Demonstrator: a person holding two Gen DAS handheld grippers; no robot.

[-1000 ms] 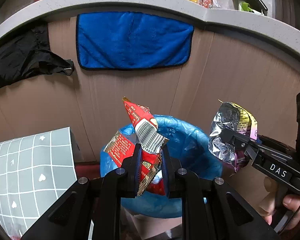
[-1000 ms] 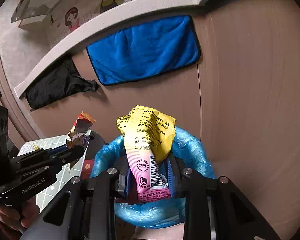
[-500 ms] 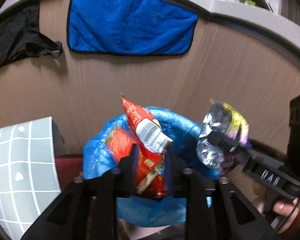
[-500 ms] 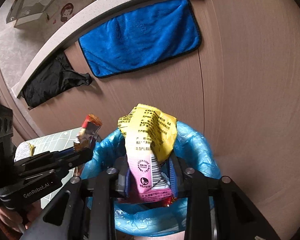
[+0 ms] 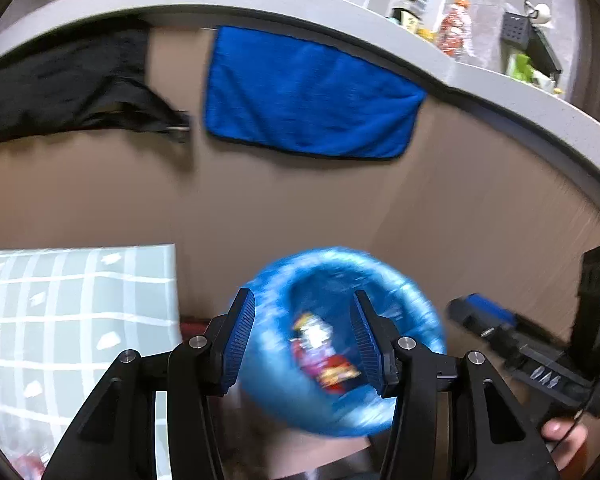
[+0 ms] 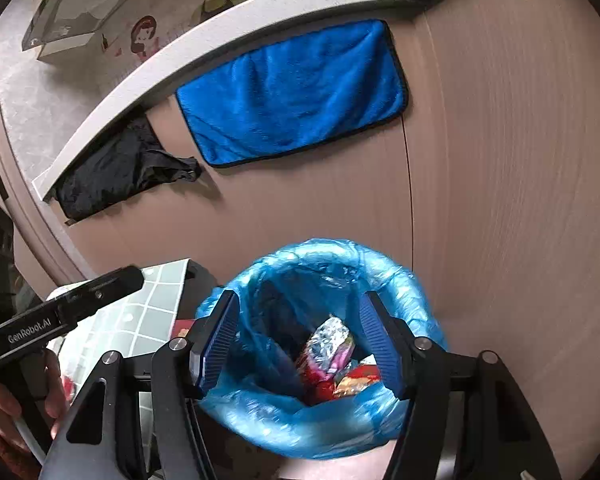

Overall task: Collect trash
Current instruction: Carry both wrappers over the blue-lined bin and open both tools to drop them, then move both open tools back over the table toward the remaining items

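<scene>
While both claws hung over the bin, neither carried anything. The left claw [image 5: 304, 340] stood wide, its blue ribbed pads [image 5: 242, 340] parted with only the bin's mouth showing between them. The right claw [image 6: 300, 340] was spread just as wide and likewise empty.

Straight ahead of and below each claw sat the bin [image 6: 416, 280], lined with a blue bag, its round opening framed between the fingers. Down inside it lay the wrappers [image 6: 332, 354]: a crumpled silver and pink one uppermost, red and gold ones touching it beneath. The silver one's long axis ran roughly away from the right claw, tilted a little to its right. Judging by how squarely its fingers bracketed the opening, the right claw looked the nearer of the two, though only slightly; the wrappers being in the bin, the next move likely turns away from it toward whatever trash remains.

Beyond the bin rose a brown panel with a blue cloth [image 6: 296, 92] and a black cloth [image 6: 120, 168] draped from the desk [image 5: 540, 100] edge above. To the left of both claws lay a grey checked cover [image 5: 76, 312].

From the left claw the wrappers [image 5: 320, 350] were a smear of motion blur, yet bottles on the desk showed. From the right claw the wrappers were sharp, and the left claw's body [image 6: 60, 312] appeared at far left.
</scene>
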